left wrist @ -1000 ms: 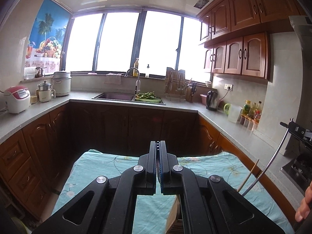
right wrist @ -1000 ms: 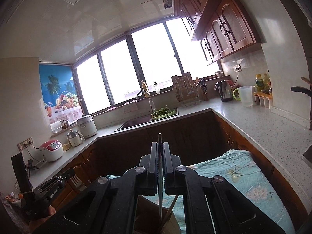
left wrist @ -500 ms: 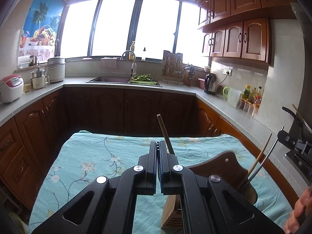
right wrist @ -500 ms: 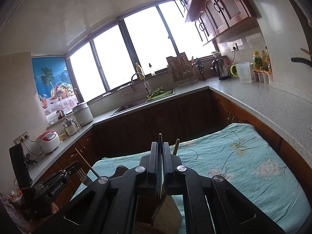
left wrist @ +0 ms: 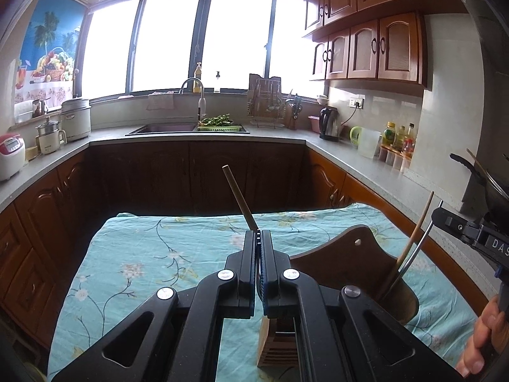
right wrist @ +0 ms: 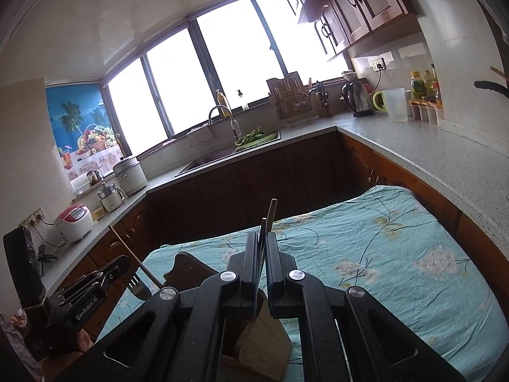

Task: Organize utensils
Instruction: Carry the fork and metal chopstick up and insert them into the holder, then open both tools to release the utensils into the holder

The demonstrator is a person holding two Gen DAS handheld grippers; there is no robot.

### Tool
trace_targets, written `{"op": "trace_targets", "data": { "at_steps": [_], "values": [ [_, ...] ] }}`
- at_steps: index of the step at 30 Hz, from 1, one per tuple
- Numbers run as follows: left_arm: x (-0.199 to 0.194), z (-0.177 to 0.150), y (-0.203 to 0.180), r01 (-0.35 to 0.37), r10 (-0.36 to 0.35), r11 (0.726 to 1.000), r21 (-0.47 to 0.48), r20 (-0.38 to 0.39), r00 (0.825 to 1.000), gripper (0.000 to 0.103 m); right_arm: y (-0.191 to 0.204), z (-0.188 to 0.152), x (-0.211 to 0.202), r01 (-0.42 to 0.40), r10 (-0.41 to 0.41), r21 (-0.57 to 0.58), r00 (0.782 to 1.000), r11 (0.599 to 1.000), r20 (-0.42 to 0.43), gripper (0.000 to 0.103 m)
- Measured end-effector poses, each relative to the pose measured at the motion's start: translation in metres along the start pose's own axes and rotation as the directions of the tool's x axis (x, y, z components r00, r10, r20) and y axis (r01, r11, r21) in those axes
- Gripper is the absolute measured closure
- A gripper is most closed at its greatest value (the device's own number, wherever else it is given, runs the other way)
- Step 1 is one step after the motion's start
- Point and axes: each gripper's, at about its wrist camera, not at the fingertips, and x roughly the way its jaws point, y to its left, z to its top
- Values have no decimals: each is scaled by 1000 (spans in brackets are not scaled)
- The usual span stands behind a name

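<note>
A dark wooden utensil holder [left wrist: 346, 264] stands on a table under a teal floral cloth [left wrist: 165, 254], with a pale wooden block [left wrist: 276, 347] at its front. A wooden chopstick [left wrist: 413, 235] and a metal utensil handle [left wrist: 420, 242] stick out of its cup. Another wooden stick [left wrist: 238, 195] rises behind my left gripper [left wrist: 258, 238], which is shut and empty above the holder. My right gripper [right wrist: 261, 245] is shut on a thin dark utensil handle [right wrist: 263, 227] over the holder [right wrist: 187, 269]. A fork [right wrist: 135, 285] and a chopstick [right wrist: 133, 258] show at left there.
An L-shaped grey counter [left wrist: 366, 172] with brown cabinets surrounds the table. It carries a sink [left wrist: 162, 129], a kettle [left wrist: 329, 124], bottles [left wrist: 397, 137] and rice cookers [left wrist: 11, 157]. A dark pan handle [left wrist: 467, 165] juts out at right.
Both grippers have tilted down and drawn back, so the table and holder have come into view. The right gripper still clamps the thin handle, now over the holder.
</note>
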Motion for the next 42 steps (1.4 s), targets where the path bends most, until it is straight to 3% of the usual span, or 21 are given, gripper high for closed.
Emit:
{"op": "trace_targets", "data": {
  "at_steps": [18, 24, 25, 26, 28, 29, 32, 34, 36, 42],
  "values": [
    [-2, -6, -12, 10, -8, 999, 49, -32, 999, 100, -1, -1, 2, 5, -5, 2, 1000, 1000, -11, 98],
    [-6, -2, -10, 24, -22, 999, 31, -47, 999, 96, -4, -2, -2, -5, 5, 11, 1000, 1000, -14, 93],
    [-8, -1, -10, 21, -20, 999, 30, -45, 999, 94, -4, -2, -3, -5, 5, 16, 1000, 1000, -13, 90],
    [-11, 0, -10, 13, -12, 1000, 27, -41, 999, 85, -5, -2, -5, -8, 9, 23, 1000, 1000, -12, 86],
    [-19, 0, -7, 9, -8, 1000, 13, -24, 1000, 74, -6, -2, -11, -18, 18, 39, 1000, 999, -7, 69],
    [-23, 0, -6, 9, -9, 1000, 8, -20, 1000, 70, -6, -3, -15, -20, 20, 45, 1000, 999, -2, 65],
    [-37, -2, -2, 6, -6, 1000, -16, -12, 1000, 53, -8, -3, -30, -38, 37, 66, 999, 997, 21, 42],
    [-49, -5, 1, -9, 9, 1000, -29, 2, 1000, 43, -9, -4, -43, -51, 49, 72, 998, 996, 42, 20],
    [-64, -9, 7, -29, 30, 998, -48, 20, 999, 24, -8, -7, -57, -61, 56, 68, 996, 996, 65, 14],
    [-104, -33, 20, -47, 49, 994, -100, 17, 999, 16, -6, -24, -91, -55, 52, 35, 996, 998, 73, 7]
  ]
}}
